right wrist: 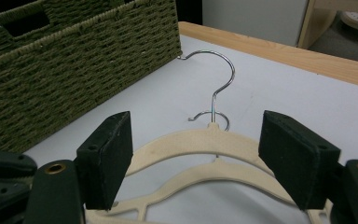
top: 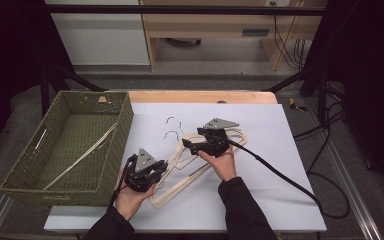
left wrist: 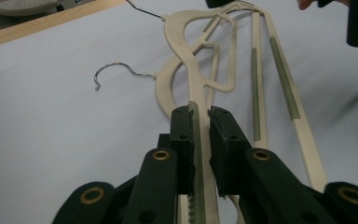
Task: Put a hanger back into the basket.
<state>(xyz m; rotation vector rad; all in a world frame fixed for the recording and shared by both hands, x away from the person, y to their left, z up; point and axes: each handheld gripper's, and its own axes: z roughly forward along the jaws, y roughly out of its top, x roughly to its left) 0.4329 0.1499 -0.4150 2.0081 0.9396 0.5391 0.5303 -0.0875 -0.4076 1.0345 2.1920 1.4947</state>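
Note:
Two cream hangers point(top: 180, 192) with wire hooks lie overlapped on the white mat point(top: 260, 190). My left gripper point(top: 164, 167) is at their lower left and is shut on the ribbed arm of one hanger point(left wrist: 186, 51); the pads press it from both sides. The other hanger's hook point(left wrist: 116, 70) lies to the left of that arm. My right gripper point(top: 187, 145) hovers near the hangers' necks, pointing left. Its jaws stand open, and the curved hanger shoulders point(right wrist: 186, 142) lie below and between the pads point(right wrist: 112, 144) without touching them. Both hooks point(right wrist: 221, 79) point toward the basket.
A green woven basket point(top: 125, 125) stands at the mat's left edge, close to the hooks; another hanger point(top: 80, 157) lies inside it. The basket wall point(right wrist: 74, 70) rises just left of the right gripper. A wooden table edge point(top: 200, 96) runs behind the mat. The right gripper's cable point(top: 280, 175) trails right.

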